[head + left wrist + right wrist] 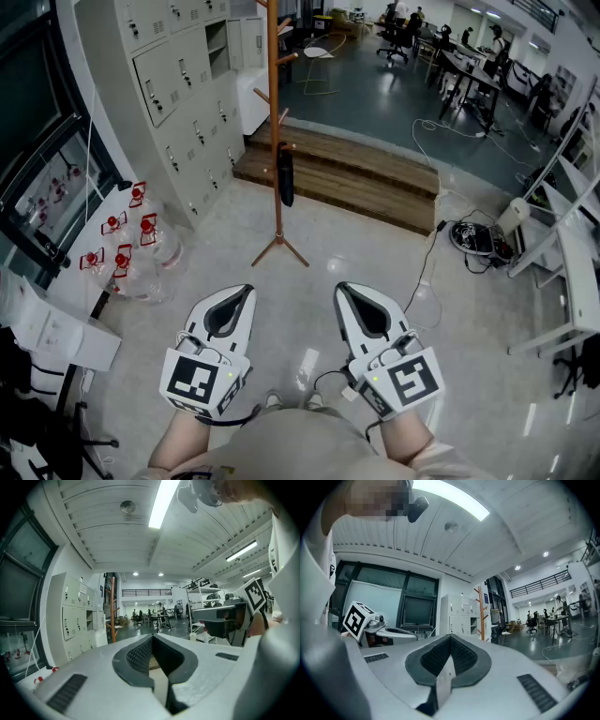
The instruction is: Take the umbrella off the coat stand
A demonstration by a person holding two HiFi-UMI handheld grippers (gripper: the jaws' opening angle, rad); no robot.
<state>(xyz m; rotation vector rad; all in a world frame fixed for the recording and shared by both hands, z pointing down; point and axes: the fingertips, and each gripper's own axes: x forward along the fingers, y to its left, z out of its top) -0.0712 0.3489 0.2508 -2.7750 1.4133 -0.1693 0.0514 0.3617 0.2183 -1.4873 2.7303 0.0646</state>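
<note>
The person's lap and forearms fill the bottom edge of the head view, with a gripper in each hand pointing forward and level over a pale polished floor (309, 234). The left gripper (242, 296) has its jaws pressed together at the tip with nothing between them; its own view shows the dark pads meeting in a point (152, 638). The right gripper (349, 294), just beside it, is closed and empty in the same way (450, 638).

At the far left is a dark window (37, 159), with white boxes (56, 328) below it. Next come clear water bottles (127, 253) with red caps, clustered on the floor against a bank of grey lockers (178, 84).

Ahead of the grippers, well apart from them, stands the orange wooden coat stand (274, 112) on splayed feet, close to the lockers' corner. The umbrella (285, 176), black and folded, hangs upright against the right side of the pole, above the feet. Bare floor lies between the grippers and the stand.

Behind the stand runs a low wooden step (356, 173) up to a darker floor. To the right, a thin cable (424, 277) trails across the floor from a coil of cables (473, 239). A white table frame (572, 281) closes the right edge. Desks and office chairs (464, 66) stand far back.
</note>
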